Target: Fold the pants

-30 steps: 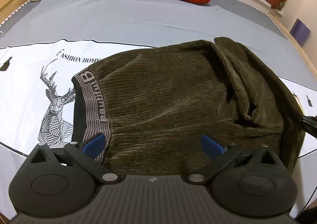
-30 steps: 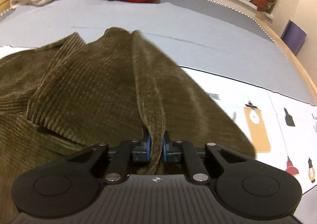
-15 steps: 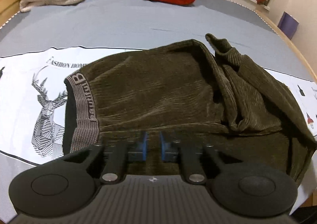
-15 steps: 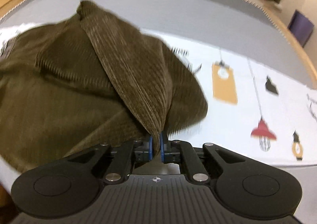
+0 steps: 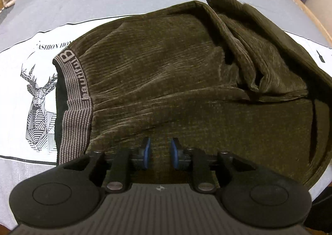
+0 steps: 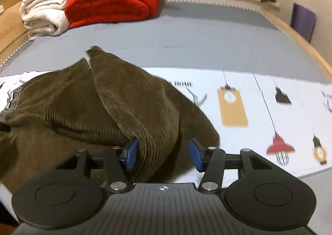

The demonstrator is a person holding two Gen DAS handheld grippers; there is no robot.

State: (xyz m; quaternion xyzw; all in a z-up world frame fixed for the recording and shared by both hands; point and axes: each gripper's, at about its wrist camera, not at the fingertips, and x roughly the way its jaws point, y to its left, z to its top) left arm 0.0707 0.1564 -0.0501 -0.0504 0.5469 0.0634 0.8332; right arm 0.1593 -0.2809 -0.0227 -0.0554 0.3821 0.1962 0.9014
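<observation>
Opening both my grippers over the olive corduroy pants [image 5: 186, 81] lying on the printed white cloth [image 6: 259, 97], left gripper [image 5: 159, 153] narrowly parted above fabric, right gripper [image 6: 164, 154] spreading, a fold between, touching one pad.

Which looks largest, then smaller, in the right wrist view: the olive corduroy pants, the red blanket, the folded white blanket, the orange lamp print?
1. olive corduroy pants, though nearness to the camera enlarges them
2. red blanket
3. folded white blanket, partly hidden behind the red one
4. orange lamp print
</observation>
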